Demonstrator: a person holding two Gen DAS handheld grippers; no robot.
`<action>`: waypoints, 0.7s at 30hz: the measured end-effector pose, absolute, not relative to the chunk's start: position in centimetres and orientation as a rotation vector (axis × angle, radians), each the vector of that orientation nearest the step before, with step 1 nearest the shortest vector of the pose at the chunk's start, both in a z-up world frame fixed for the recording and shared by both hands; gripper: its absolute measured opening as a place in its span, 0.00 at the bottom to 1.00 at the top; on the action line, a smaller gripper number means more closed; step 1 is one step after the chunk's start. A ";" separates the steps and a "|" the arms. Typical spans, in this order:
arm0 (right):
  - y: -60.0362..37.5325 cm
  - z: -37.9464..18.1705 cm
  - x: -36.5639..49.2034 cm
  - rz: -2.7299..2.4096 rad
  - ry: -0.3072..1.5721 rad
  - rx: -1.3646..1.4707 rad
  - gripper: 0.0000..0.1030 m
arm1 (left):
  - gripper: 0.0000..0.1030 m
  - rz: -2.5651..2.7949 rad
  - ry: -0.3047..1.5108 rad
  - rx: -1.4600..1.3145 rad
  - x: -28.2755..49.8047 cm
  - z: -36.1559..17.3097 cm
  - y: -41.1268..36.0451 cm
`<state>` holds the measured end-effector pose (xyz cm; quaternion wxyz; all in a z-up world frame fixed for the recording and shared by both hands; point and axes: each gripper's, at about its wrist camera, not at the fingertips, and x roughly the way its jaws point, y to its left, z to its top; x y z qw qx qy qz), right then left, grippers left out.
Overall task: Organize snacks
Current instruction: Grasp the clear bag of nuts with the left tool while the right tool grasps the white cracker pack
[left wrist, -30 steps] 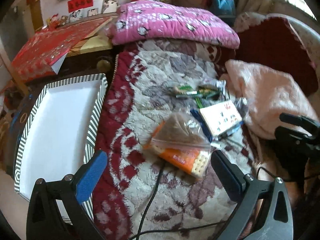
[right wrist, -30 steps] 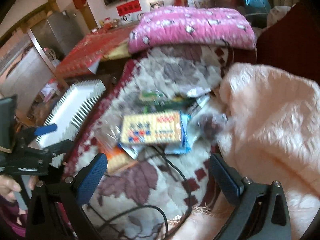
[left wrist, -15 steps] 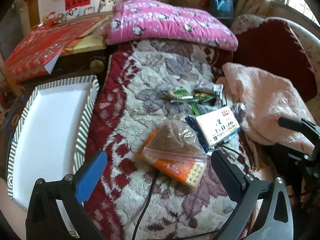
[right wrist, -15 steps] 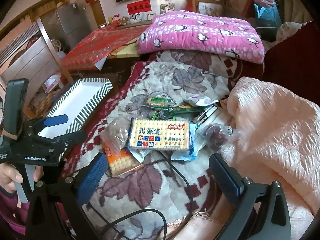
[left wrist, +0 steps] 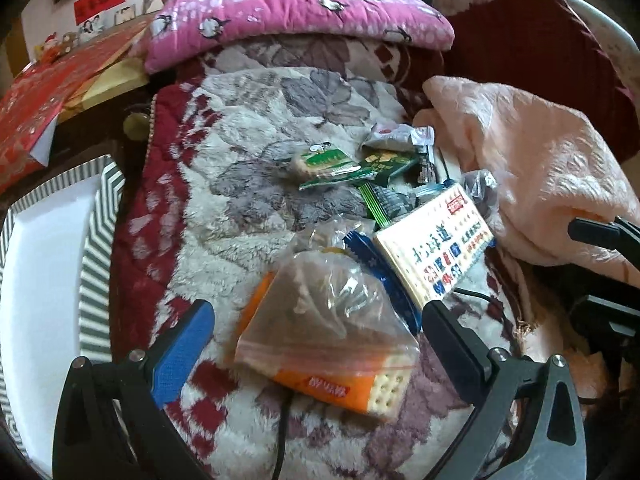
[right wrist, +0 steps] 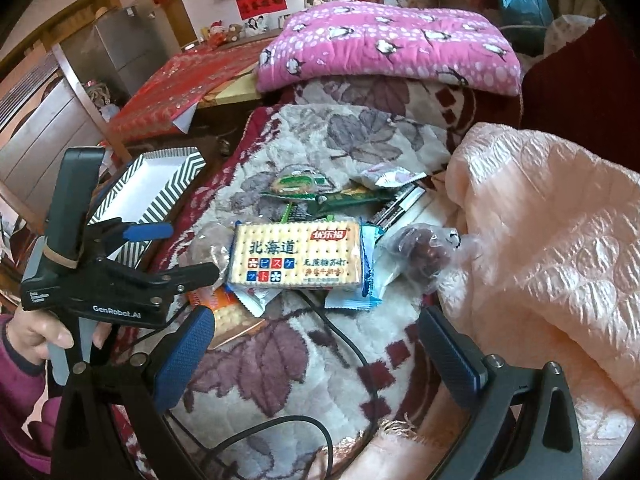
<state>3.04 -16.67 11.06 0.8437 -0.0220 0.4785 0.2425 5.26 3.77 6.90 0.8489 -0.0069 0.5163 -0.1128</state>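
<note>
Evidently the left gripper (left wrist: 316, 336) hangs spread and empty over the zip bag (left wrist: 326, 320), framing a grasp; the striped tray (left wrist: 98, 236) waits alongside. Likewise the right gripper (right wrist: 316, 344) gapes empty short of the cracker pack (right wrist: 296, 258).

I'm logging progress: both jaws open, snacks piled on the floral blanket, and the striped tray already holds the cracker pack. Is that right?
Not quite. The striped tray holds nothing; its white inside is bare in the left wrist view. The cracker pack lies in the snack pile on the floral blanket. The left gripper and right gripper do have open jaws.
</note>
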 end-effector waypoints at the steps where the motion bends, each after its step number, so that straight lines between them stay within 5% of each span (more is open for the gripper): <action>1: -16.6 10.8 3.3 0.514 1.017 -0.046 0.99 | 1.00 -0.236 1.096 -0.014 5.5 6.6 3.8; 4: -16.2 10.3 3.8 0.523 1.029 -0.041 0.99 | 0.92 -0.255 1.120 -0.047 6.1 6.1 4.0; 6: -15.7 9.8 4.4 0.535 1.046 -0.034 0.99 | 0.64 -0.262 1.146 -0.053 6.4 5.7 4.0; 14: -14.0 7.5 6.4 0.541 1.172 0.076 0.99 | 0.51 -0.273 1.135 -0.066 6.1 5.7 4.4; 21: -12.1 5.5 8.8 0.531 1.281 0.150 0.99 | 0.50 -0.232 1.130 -0.104 5.4 6.0 5.8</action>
